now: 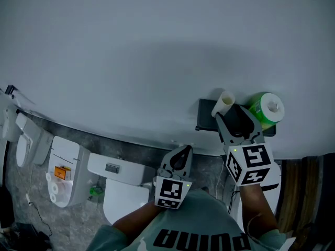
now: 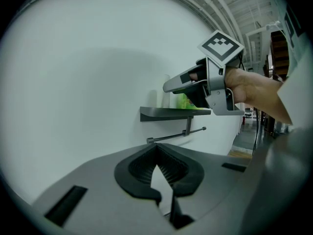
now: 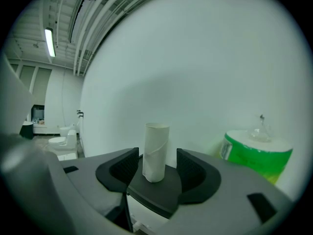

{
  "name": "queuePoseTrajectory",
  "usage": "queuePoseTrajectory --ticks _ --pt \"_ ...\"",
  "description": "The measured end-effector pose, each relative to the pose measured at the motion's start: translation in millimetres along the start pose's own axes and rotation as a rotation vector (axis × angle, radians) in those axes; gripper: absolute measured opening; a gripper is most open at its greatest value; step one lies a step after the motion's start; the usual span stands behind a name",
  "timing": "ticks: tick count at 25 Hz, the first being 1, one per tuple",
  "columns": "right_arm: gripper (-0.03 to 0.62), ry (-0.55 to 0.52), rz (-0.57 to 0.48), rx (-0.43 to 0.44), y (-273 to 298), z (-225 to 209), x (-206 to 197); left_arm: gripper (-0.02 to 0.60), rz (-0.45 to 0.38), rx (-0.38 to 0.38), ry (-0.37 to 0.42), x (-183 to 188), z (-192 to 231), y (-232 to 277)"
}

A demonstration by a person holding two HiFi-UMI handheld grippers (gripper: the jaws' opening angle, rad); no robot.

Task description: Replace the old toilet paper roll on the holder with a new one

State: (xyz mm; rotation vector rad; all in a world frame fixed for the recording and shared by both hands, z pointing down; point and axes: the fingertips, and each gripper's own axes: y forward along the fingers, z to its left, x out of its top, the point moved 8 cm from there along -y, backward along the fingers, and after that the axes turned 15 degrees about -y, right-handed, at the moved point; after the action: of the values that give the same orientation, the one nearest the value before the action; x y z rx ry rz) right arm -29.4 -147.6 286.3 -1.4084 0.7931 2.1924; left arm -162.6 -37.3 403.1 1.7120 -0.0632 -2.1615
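Right gripper (image 3: 156, 154): jaws apart, flanking upright cardboard tube (image 3: 156, 133); green-wrapped roll (image 3: 257, 154) at three o'clock. Left gripper (image 2: 157, 149): jaws closed, empty.

Matt cardboard tube (image 3: 155, 151), smooth dark shelf (image 2: 171, 113), glossy plastic-wrapped roll (image 3: 257, 153).

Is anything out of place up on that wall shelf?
Yes: a bare cardboard tube stands upright on the shelf, between the open jaws of the right gripper, while the holder bar below carries no roll. A green-wrapped roll sits beside the tube.

Dark shelf (image 1: 207, 116): cardboard tube (image 1: 224, 103) upright, green-wrapped roll (image 1: 266, 110).
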Motion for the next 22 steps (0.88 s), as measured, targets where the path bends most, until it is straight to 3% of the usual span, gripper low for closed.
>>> queuePoseTrajectory --ticks 8,22 --pt "0.23 0.022 -0.058 -0.046 -43 -2 -10 0.005 0.016 -0.052 0.019 -1 -19 16" --pt "0.23 0.058 -0.037 -0.166 -95 -41 -42 0.005 0.016 -0.171 0.057 12 -77 43"
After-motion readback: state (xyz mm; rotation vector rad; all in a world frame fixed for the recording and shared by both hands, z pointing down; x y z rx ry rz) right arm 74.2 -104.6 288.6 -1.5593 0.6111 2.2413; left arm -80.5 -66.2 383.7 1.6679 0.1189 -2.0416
